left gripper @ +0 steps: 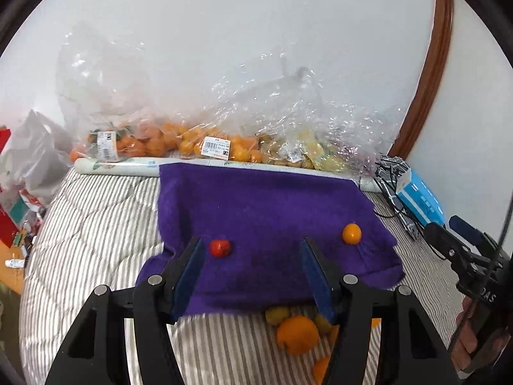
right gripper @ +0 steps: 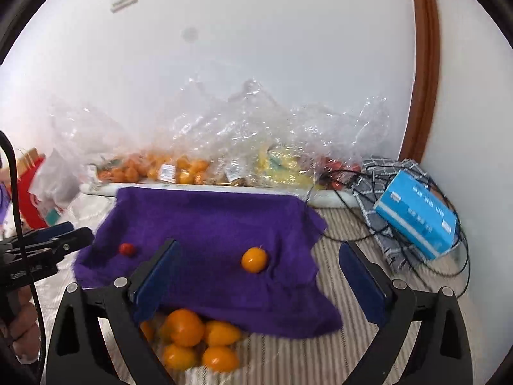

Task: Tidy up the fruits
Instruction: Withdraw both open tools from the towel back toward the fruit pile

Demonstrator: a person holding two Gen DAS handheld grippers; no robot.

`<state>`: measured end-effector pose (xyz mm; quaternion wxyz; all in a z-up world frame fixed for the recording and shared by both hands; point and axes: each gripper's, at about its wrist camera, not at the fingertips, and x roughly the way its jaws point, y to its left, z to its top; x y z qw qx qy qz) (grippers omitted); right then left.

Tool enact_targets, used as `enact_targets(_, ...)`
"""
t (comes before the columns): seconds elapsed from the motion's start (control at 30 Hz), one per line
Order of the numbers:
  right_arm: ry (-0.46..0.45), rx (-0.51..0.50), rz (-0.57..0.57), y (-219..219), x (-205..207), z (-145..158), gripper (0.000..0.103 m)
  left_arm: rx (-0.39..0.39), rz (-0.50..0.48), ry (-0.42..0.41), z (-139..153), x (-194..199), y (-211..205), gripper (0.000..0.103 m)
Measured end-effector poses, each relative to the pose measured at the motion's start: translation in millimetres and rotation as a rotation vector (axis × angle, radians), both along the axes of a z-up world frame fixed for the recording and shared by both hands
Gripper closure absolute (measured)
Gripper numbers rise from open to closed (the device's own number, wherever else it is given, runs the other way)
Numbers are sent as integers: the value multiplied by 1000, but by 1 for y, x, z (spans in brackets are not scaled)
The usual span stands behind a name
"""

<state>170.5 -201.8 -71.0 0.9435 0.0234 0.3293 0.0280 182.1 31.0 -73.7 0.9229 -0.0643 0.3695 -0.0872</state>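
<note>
Left gripper (left gripper: 253, 276): jaws parted, holding nothing. Right gripper (right gripper: 259, 285): spread wide, empty. Red fruit (left gripper: 220, 248) near purple towel (left gripper: 256, 205) left edge; orange fruit (left gripper: 351, 233) near right edge. Unsorted pile (right gripper: 192, 337) at near edge. Approach one fruit squarely; close gently; avoid snagging towel.

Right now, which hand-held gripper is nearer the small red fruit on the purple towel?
Left. The left hand-held gripper has the red fruit just beyond its left finger. The right hand-held gripper sits further right, closer to the orange fruit.
</note>
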Motion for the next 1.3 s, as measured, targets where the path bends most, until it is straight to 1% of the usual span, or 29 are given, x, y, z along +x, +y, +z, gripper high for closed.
enact_targets(0.1, -4, 82, 31, -5, -19, 2, 5, 8, -4, 2, 7, -19, -1, 44)
enact_targets(0.23, 18, 117, 23, -8, -38, 4, 5, 16, -4, -8, 13, -45, -3, 44)
enact_targets(0.3, 9, 117, 20, -11, -49, 5, 5, 14, -14, -11, 13, -55, -4, 44)
enact_targets(0.4, -11, 79, -6, -11, -65, 8, 5, 11, 0, -16, 11, -68, -4, 44)
enact_targets(0.53, -14, 81, 2, -12, -76, 7, 5, 13, 18, -8, 8, -78, -4, 44)
enact_targets(0.67, -26, 107, 0, -17, -84, 5, 5, 58, 48, -16, 6, -85, -4, 43)
enact_targets(0.8, -18, 112, -25, -22, -84, -2, 6, 84, 66, -15, 2, -87, -3, 43)
enact_targets(0.87, 3, 124, -24, -24, -81, -6, 6, 95, 79, -13, -1, -88, -1, 43)
enact_targets(0.93, 43, 129, -5, -25, -77, -12, 8, 92, 85, -10, -3, -88, 1, 43)
enact_targets(1.03, 70, 126, 7, -24, -74, -21, 10, 93, 95, 0, -7, -86, 4, 43)
enact_targets(1.07, 84, 123, 18, -23, -72, -25, 12, 96, 99, 7, -10, -85, 5, 43)
enact_targets(1.1, 99, 120, 26, -22, -71, -28, 18, 97, 102, 15, -12, -84, 5, 43)
enact_targets(1.2, 146, 124, 52, -17, -66, -42, 21, 97, 102, 29, -17, -82, 7, 43)
enact_targets(1.27, 145, 130, 49, -16, -65, -50, 24, 100, 102, 33, -20, -81, 9, 43)
enact_targets(1.3, 143, 135, 50, -16, -65, -53, 28, 100, 103, 35, -21, -80, 10, 43)
